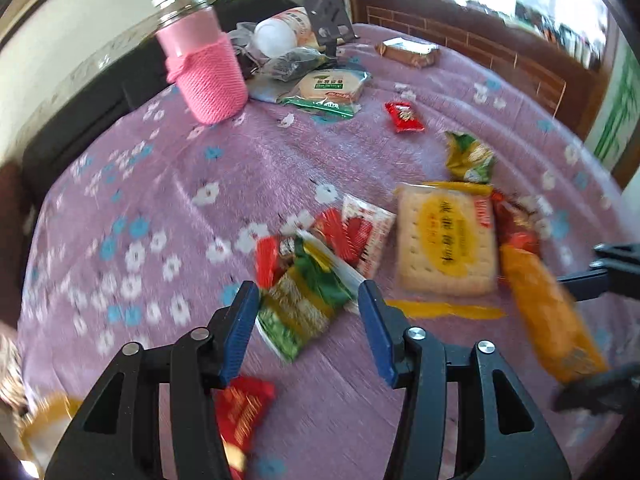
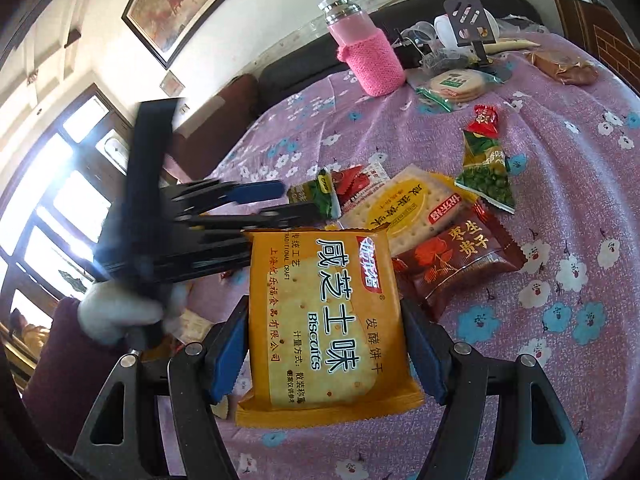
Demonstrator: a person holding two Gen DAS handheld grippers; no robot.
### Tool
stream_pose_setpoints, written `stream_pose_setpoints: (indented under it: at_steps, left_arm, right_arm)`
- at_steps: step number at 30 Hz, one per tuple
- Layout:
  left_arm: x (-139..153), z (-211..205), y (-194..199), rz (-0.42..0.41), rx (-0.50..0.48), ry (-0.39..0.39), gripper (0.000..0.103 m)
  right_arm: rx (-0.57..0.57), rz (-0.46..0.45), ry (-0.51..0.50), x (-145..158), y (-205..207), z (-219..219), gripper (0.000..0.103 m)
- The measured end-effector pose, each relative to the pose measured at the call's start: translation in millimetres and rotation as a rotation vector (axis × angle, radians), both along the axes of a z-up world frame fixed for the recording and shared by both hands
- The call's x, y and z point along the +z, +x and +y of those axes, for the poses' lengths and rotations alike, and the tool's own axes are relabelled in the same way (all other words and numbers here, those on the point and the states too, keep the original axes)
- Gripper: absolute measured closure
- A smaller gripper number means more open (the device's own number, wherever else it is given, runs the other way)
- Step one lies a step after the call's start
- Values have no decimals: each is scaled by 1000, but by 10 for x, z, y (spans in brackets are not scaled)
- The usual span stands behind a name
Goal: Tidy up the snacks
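Observation:
My right gripper (image 2: 326, 308) is shut on an orange biscuit packet (image 2: 324, 320), held flat above the purple flowered cloth (image 2: 540, 208); in the left wrist view this packet (image 1: 548, 320) is at the right edge. My left gripper (image 1: 308, 292) is open, its blue pads either side of a green and yellow snack packet (image 1: 304, 308) that lies on the cloth, not touching it. The right wrist view shows the left gripper (image 2: 302, 200) blurred, at the left of the snack pile. A pale cracker packet (image 1: 444, 240), a red and white packet (image 1: 360, 232) and a dark red packet (image 2: 456, 264) lie close together.
A pink bottle (image 1: 204, 68) stands at the back beside round crackers in a green wrapper (image 1: 328, 90), a black stand (image 1: 328, 16) and a brown packet (image 1: 408, 52). A pea packet (image 1: 468, 158) and a small red sweet (image 1: 404, 117) lie apart. A red packet (image 1: 244, 408) lies under my left gripper.

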State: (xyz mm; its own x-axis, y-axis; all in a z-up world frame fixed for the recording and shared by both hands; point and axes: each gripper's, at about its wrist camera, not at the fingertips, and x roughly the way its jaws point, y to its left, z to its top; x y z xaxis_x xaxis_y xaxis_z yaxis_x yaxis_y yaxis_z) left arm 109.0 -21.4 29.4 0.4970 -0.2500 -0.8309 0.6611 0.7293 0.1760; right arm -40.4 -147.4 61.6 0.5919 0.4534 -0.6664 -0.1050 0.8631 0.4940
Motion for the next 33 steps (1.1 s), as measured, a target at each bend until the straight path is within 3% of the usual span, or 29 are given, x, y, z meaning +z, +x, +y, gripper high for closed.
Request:
stream_pose_setpoints:
  at_steps: [2,6,7,9,15,19,28,33]
  left_arm:
    - [-53,-37,82,4,-18,13,43]
    - [-158,-98,157,53,-36,13,41]
    - [-162,-106,170,57,-24,5,43]
    - [-148,-105,191,74,4,-20,61]
    - [-146,-23,21,45,69,-29,62]
    - [16,183,-188,47,107,-104,63]
    - [781,1215,-927,-20,244,-319,62]
    - [948,1971,-1176,-89,379,-336,62]
  right_arm:
    - [2,1,5,-3,2,1,30]
    - [4,19,18,-44,29,-4,30]
    - [4,20,19,-51,26,-1,30]
    - [3,21,15,-53,30,10,30]
    - [-3,29,2,-84,38,25,30]
    - [-5,23,-2,-77,28,40,30]
    - [37,-4,-28,-31,-29,257,30]
    - [72,-20,-22,120,-8,576,31]
